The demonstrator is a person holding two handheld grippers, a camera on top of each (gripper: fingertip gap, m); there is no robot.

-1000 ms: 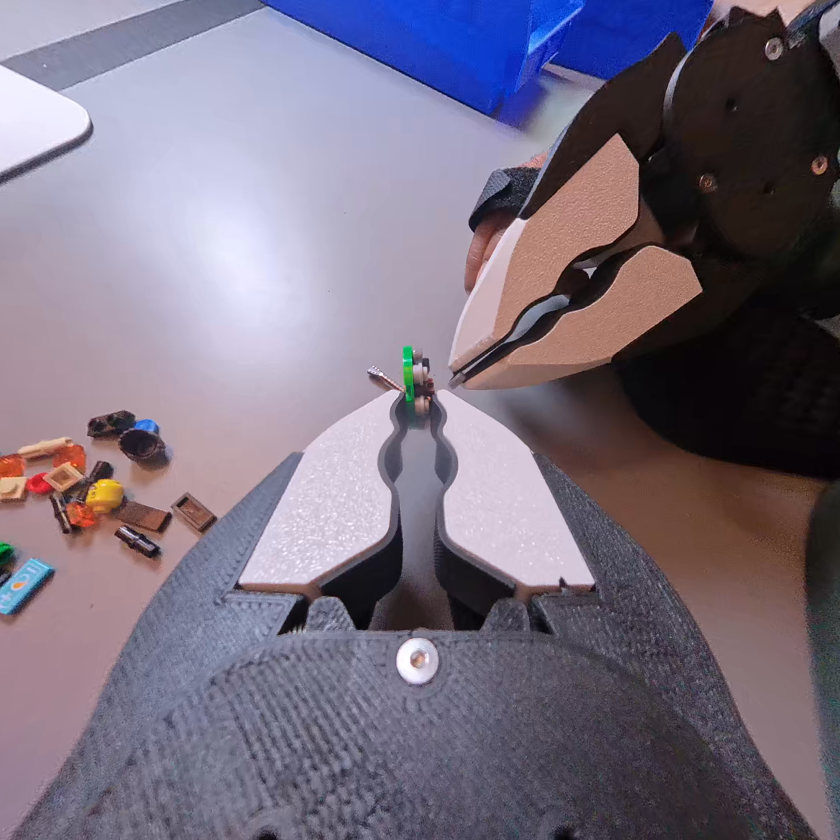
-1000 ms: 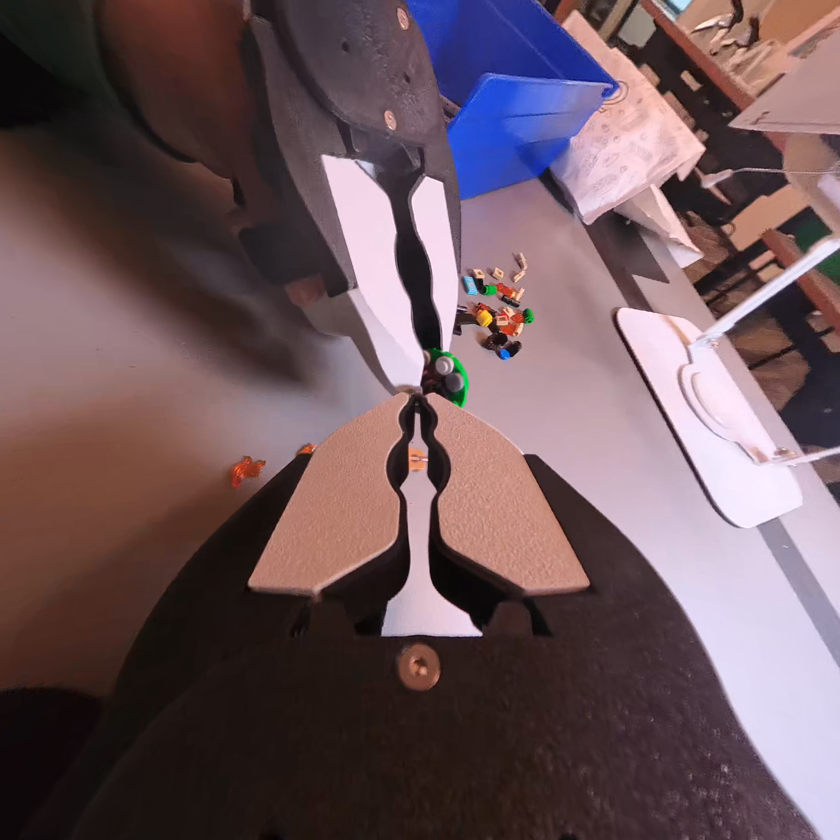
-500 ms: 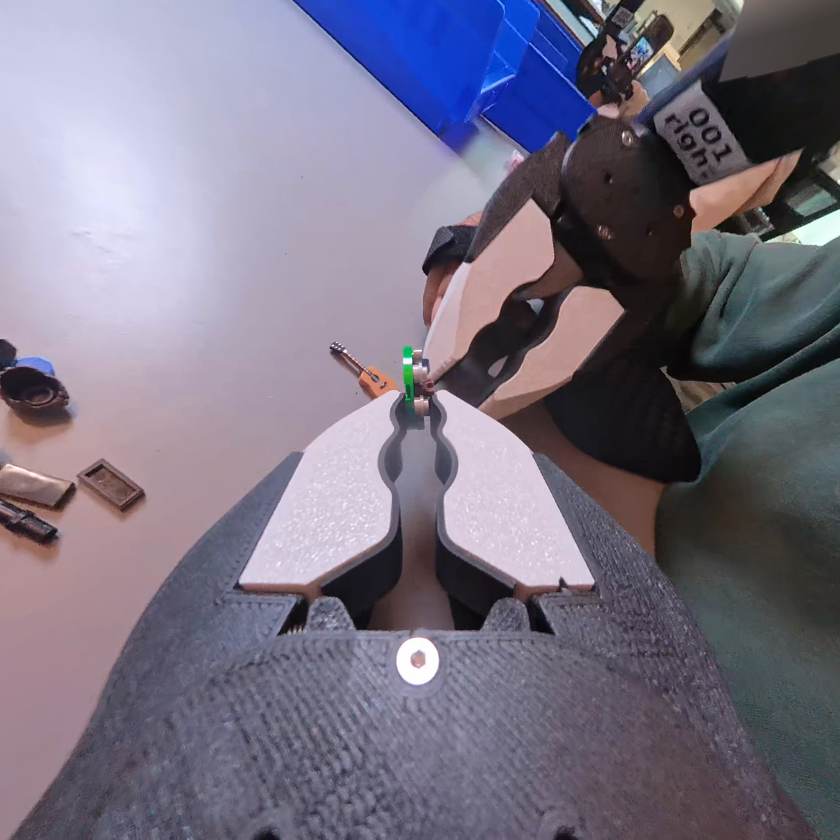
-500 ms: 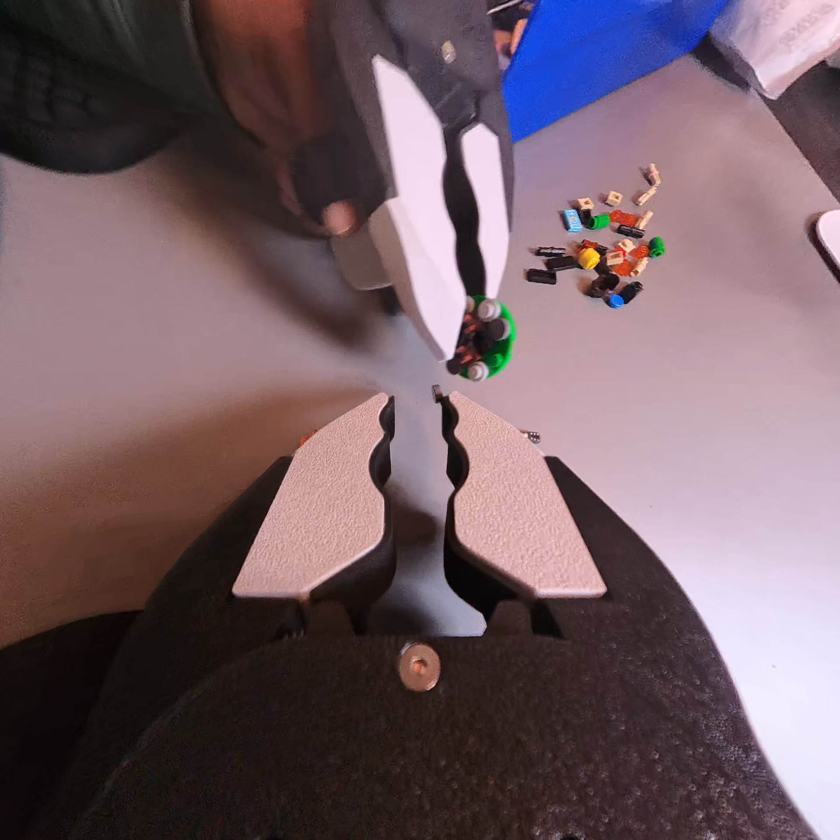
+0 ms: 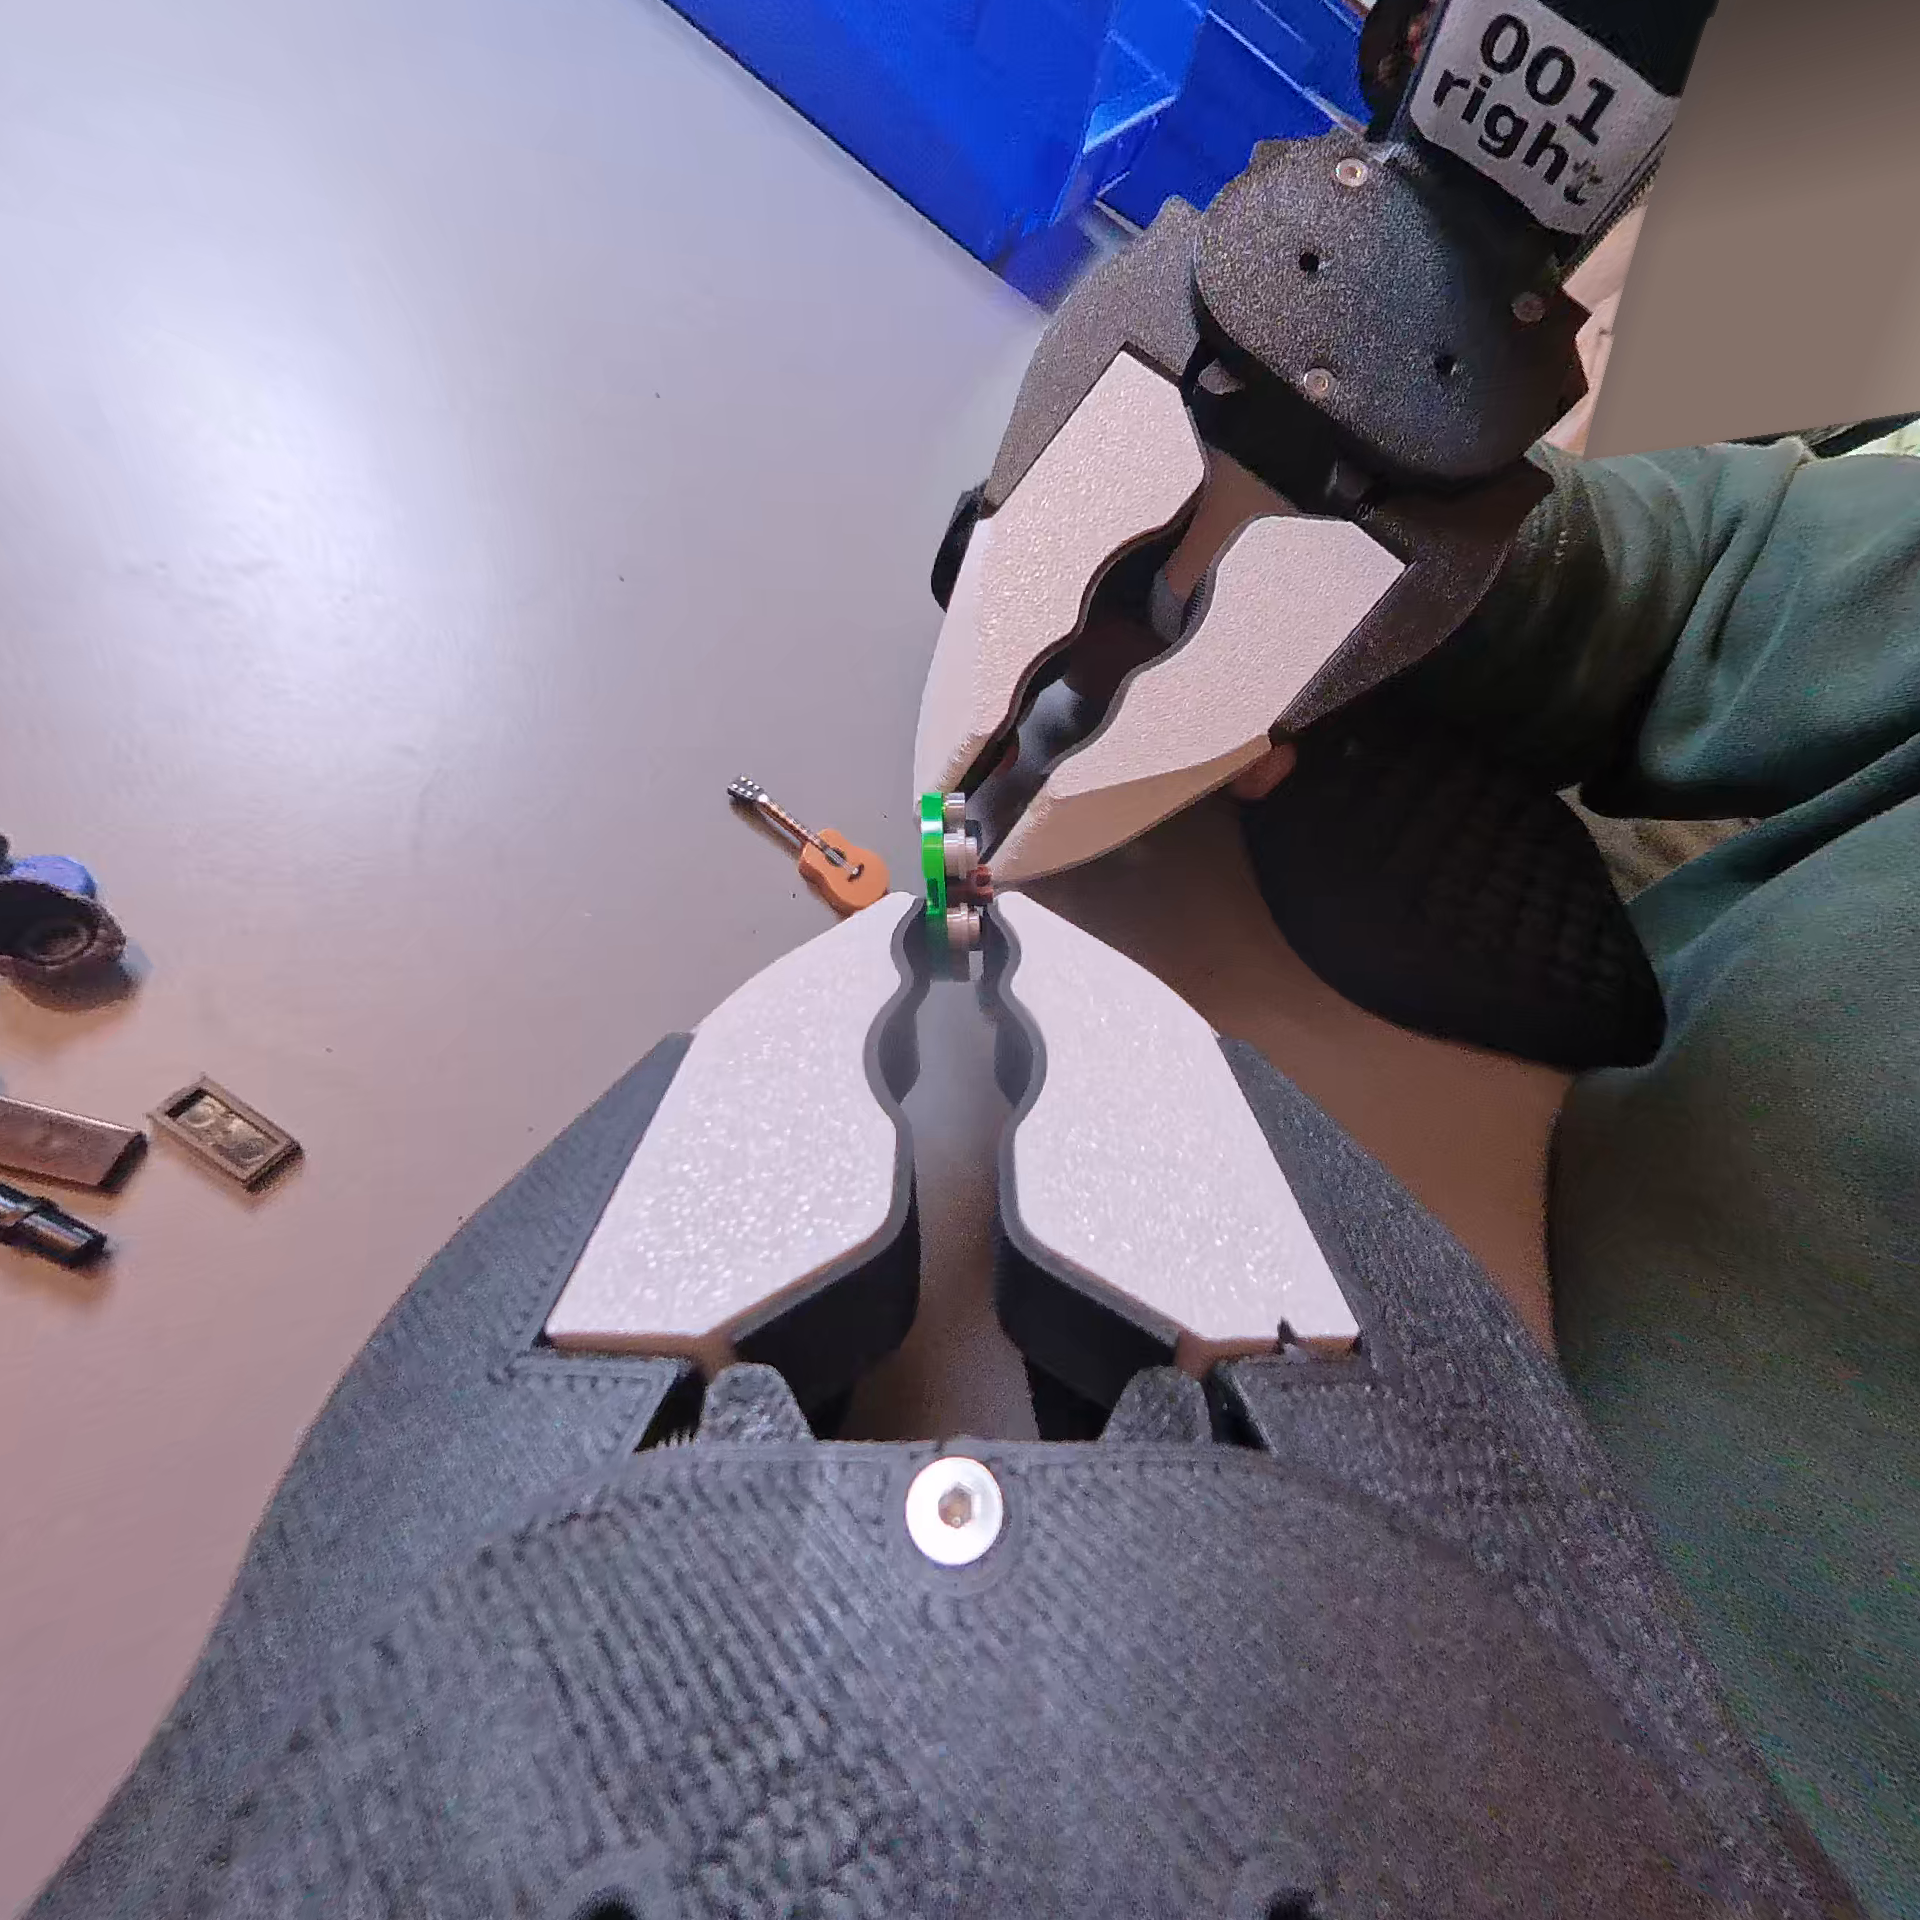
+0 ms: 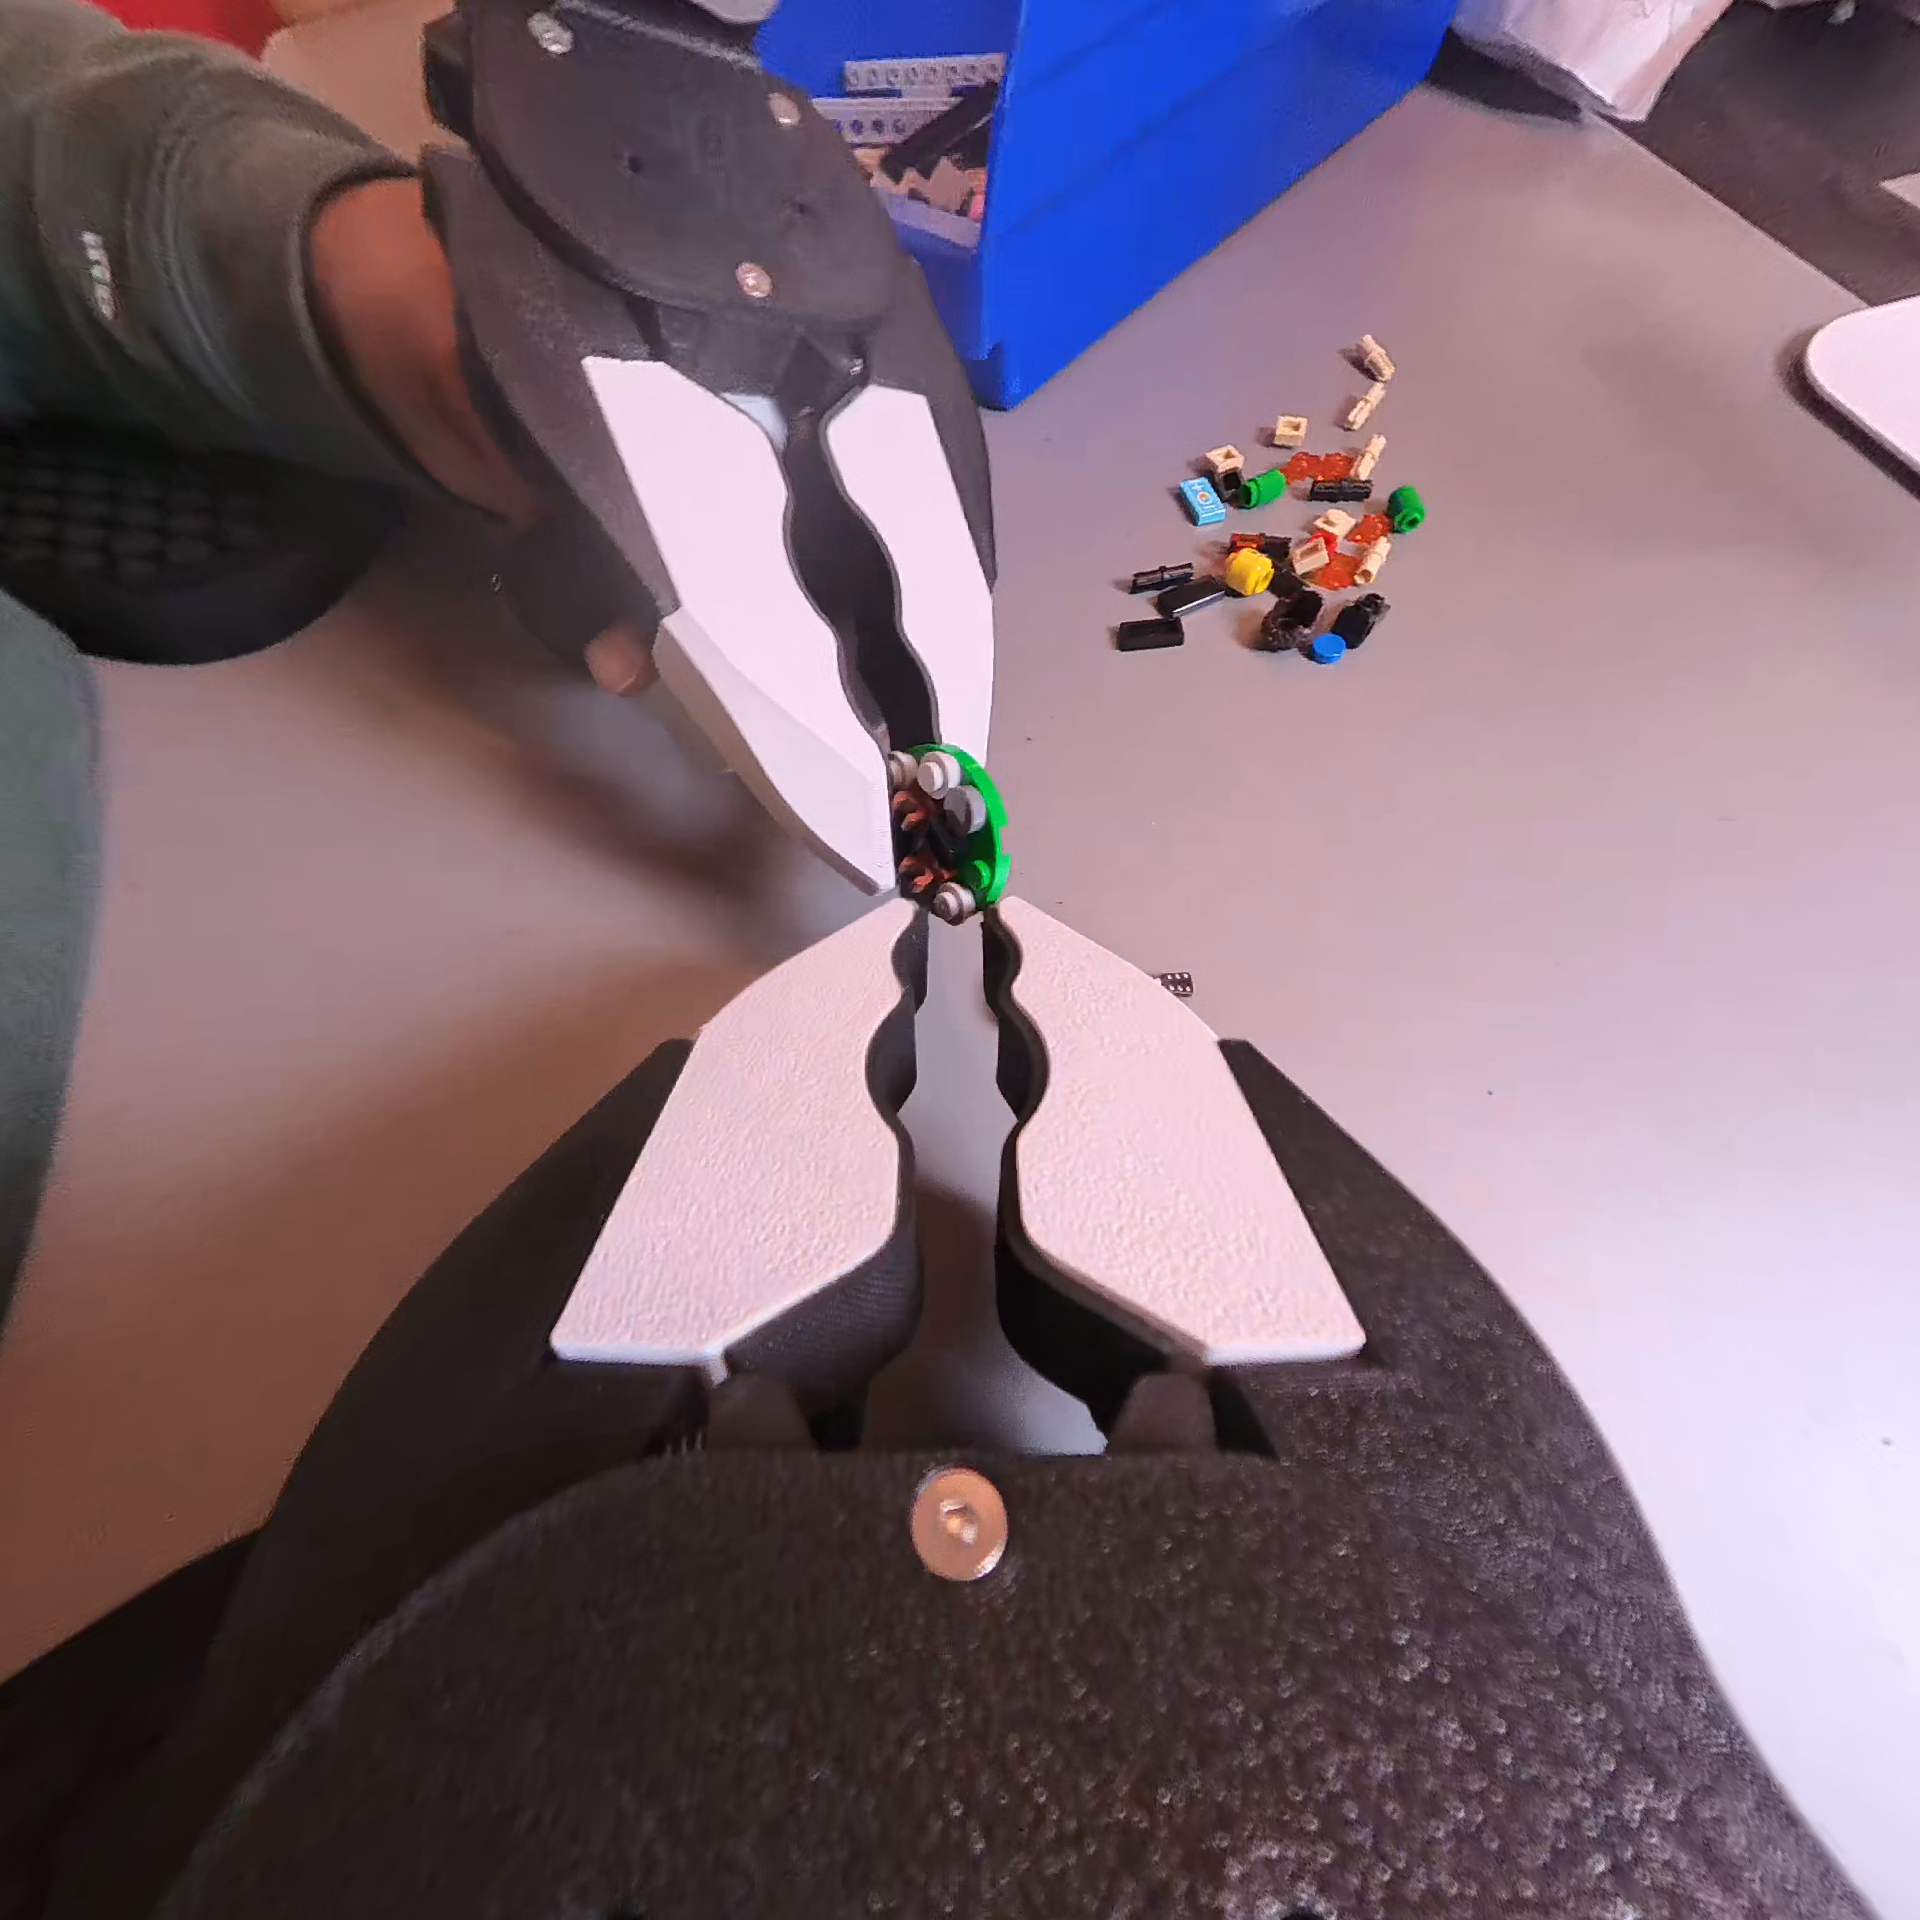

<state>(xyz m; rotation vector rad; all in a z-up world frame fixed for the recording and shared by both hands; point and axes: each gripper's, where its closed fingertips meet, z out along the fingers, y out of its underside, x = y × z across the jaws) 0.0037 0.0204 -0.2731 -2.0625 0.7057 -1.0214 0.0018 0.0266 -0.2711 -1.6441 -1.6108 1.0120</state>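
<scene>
My left gripper (image 5: 951, 914) is shut on a small round green plate (image 5: 932, 852) that carries grey studs and brown pieces; it holds the plate on edge above the table. The right wrist view shows the same plate (image 6: 992, 821) face-on between the left fingertips (image 6: 868, 852). My right gripper (image 6: 951, 925) is slightly open, with its tips right at the plate's lower grey stud (image 6: 951, 902); the pads do not press on it. In the left wrist view the right gripper (image 5: 971, 836) points down at the studded face, one tip by a brown piece (image 5: 982, 881).
A tiny brown toy guitar (image 5: 836, 857) lies on the grey table just behind the plate. A pile of small coloured pieces (image 6: 1288, 540) lies to the right. Blue bins (image 6: 1143, 156) stand at the back. A small black dotted piece (image 6: 1176, 984) lies by my right finger. A white board (image 6: 1870, 384) is at far right.
My right gripper was shut a second ago, opened wide as it drew back, and now has narrowed with its tips up against the plate. My left gripper kept its hold.
</scene>
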